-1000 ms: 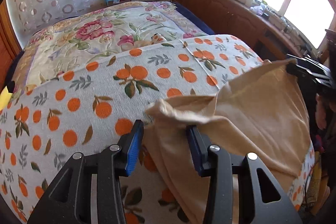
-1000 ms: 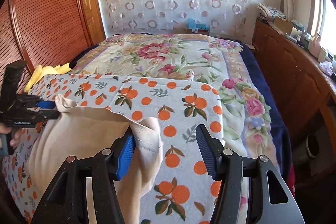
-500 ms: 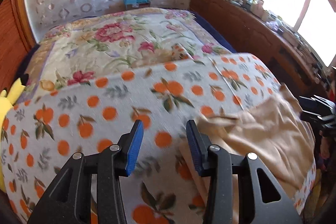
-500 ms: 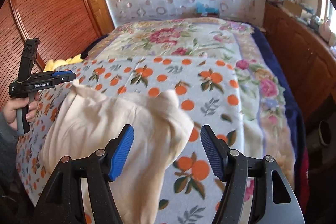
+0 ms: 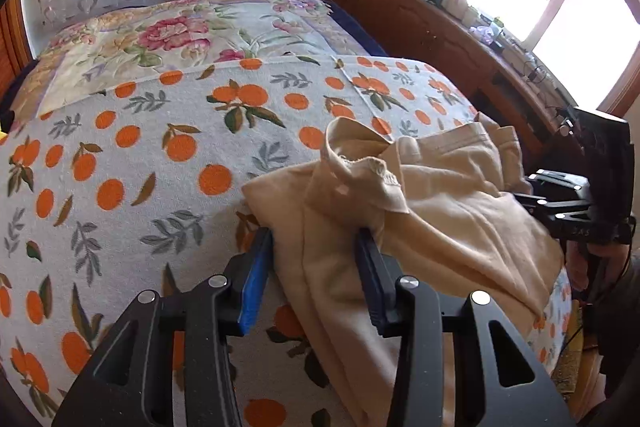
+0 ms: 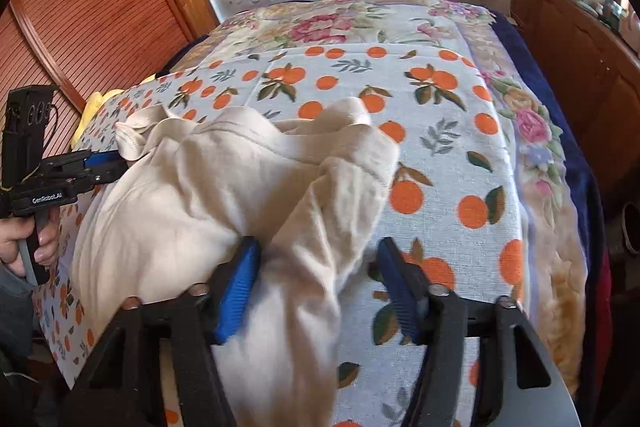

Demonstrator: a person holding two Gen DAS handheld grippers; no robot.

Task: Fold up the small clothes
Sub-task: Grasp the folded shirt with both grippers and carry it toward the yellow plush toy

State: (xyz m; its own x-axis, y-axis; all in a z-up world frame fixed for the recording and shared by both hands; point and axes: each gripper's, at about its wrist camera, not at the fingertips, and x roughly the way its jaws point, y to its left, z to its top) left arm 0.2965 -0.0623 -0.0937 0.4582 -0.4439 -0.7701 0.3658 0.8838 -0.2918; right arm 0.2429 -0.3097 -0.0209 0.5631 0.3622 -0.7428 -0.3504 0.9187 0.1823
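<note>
The left hand-held gripper [image 5: 314, 247] stands about half open over the near edge of the bed [image 5: 360, 27], its blue pads either side of a bunched fold of the beige garment [image 5: 440, 211]. The cloth fills the gap and touches both pads, but whether it is truly pinched or only lying between them I cannot tell. The right hand-held gripper [image 6: 318, 259] has just been closing. Its jaws are still partly apart: the near pad lies against the garment while the far pad stands clear of it over the orange-print blanket [image 6: 440, 155], so by my reading nothing is clamped there yet.

The garment, seemingly a small top or pair of bottoms, lies crumpled on the blanket directly ahead of both grippers, spanning from one to the other. A hemmed edge is flipped up just beyond the left gripper's tips. It sits close to the bed's near edge, probably so both tools can reach it from a standing position and use the flat blanket as a folding surface.

The two grippers take opposite ends, most likely so the cloth can be lifted and spread evenly before any fold. In my judgement the folding proper has not begun; the piece is still rumpled, with layers overlapping unevenly.
</note>
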